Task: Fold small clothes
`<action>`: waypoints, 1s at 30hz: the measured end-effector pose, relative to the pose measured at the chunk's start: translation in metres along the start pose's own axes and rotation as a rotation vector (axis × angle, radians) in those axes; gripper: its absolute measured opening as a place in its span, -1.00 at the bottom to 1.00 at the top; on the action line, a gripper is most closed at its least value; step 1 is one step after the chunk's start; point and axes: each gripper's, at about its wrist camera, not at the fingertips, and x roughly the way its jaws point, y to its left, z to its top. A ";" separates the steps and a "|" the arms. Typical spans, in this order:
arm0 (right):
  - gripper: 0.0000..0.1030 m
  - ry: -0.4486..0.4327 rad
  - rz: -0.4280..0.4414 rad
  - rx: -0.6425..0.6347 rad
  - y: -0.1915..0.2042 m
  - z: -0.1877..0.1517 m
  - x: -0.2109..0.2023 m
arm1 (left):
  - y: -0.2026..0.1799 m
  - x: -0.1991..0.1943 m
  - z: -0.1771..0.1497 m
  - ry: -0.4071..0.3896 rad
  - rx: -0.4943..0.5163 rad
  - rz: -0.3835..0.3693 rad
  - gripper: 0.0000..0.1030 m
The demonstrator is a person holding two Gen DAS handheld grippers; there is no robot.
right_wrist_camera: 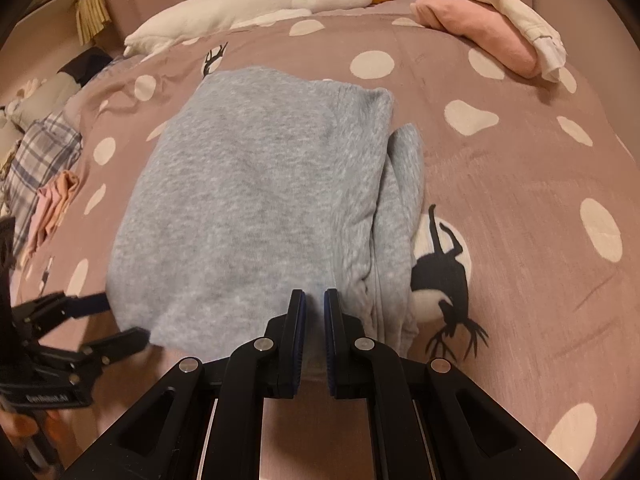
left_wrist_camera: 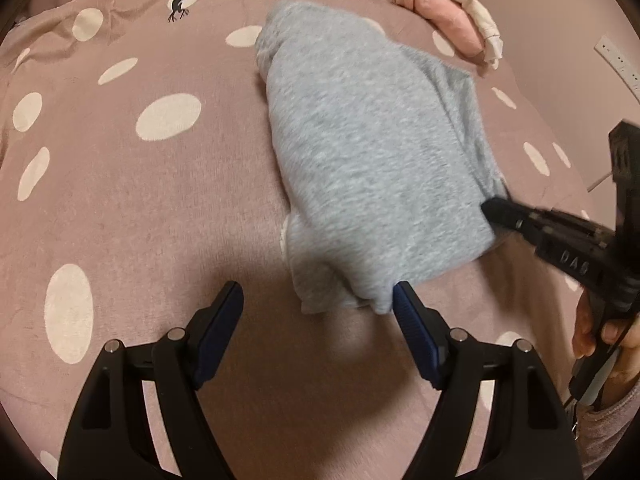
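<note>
A folded grey garment [left_wrist_camera: 368,152] lies on the pink dotted bedspread [left_wrist_camera: 140,200]; it also shows in the right wrist view [right_wrist_camera: 256,208]. My left gripper [left_wrist_camera: 318,300] is open, its right finger touching the garment's near corner, nothing between the fingers. In the right wrist view it [right_wrist_camera: 128,320] sits open at the garment's left corner. My right gripper [right_wrist_camera: 315,300] is nearly shut, pinching the garment's near edge. In the left wrist view it [left_wrist_camera: 492,210] grips the garment's right edge.
Folded pink [right_wrist_camera: 480,36] and white [right_wrist_camera: 500,4] clothes are stacked at the far right. A white goose plush [right_wrist_camera: 256,8] lies along the back. Plaid cloth [right_wrist_camera: 36,160] and a peach garment [right_wrist_camera: 56,200] lie at the left edge.
</note>
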 end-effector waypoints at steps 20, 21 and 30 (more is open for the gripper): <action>0.08 -0.037 0.020 0.189 -0.065 -0.019 -0.042 | 0.001 0.005 0.045 -0.002 -0.081 -0.062 0.98; 0.09 -0.033 0.035 0.222 -0.072 -0.019 -0.040 | 0.001 0.005 0.048 -0.005 -0.081 -0.061 0.99; 0.16 -0.040 0.107 0.305 -0.083 -0.010 -0.034 | 0.000 0.017 0.068 -0.009 -0.077 -0.058 0.99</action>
